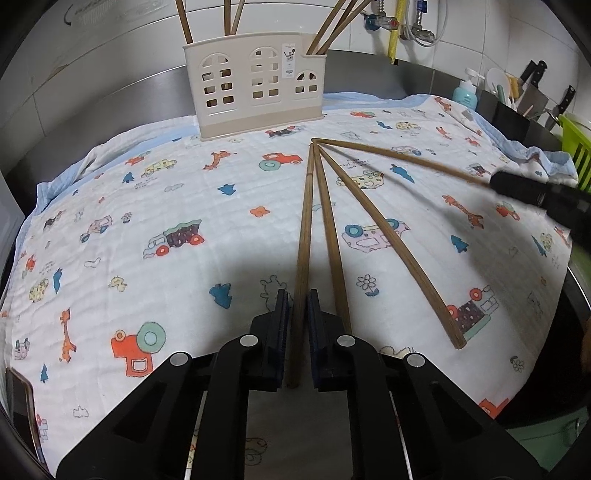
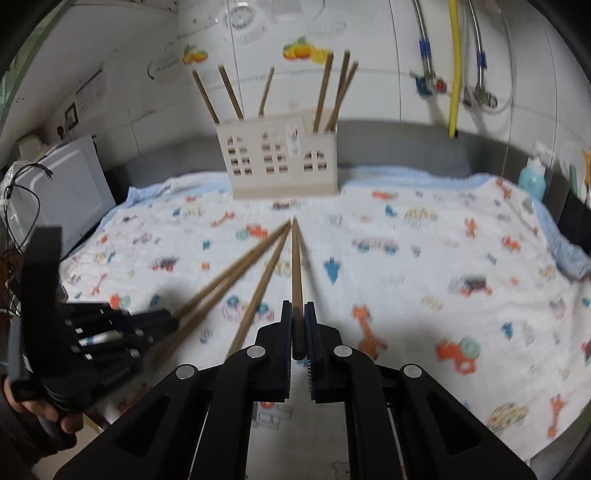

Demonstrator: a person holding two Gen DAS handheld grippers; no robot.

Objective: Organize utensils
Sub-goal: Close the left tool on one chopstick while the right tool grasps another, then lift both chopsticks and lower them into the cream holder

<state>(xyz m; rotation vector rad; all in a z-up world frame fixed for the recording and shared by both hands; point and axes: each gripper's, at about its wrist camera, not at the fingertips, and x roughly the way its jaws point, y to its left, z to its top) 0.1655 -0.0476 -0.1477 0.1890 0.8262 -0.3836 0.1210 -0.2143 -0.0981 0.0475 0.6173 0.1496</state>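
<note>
Beige utensil holder (image 1: 255,85) upright at the far edge of a cartoon-print cloth (image 1: 184,206) spread over the desk, its front pierced with arched window cut-outs. Three compartments, by the look of it: wooden chopsticks (image 1: 183,20) leaning out of the left and middle sections, three more (image 1: 334,22) fanned in the lower right section. Four loose chopsticks spread in a fan on the cloth, tips nearly meeting just in front of the holder. Left gripper (image 1: 297,317) closed tight on the leftmost chopstick (image 1: 304,236), jaws pinching its near end. Two unheld chopsticks (image 1: 388,243) lying flat beside it. Right gripper (image 2: 297,325) clamped on the rightmost chopstick (image 2: 296,266), jaws all but touching around its thick end, tip pointing toward the holder. Hand (image 2: 40,410) gripping the left tool's handle at the lower left of the right wrist view. Knives and kitchen tools standing in a dark rack (image 1: 517,110) at the far right.
</note>
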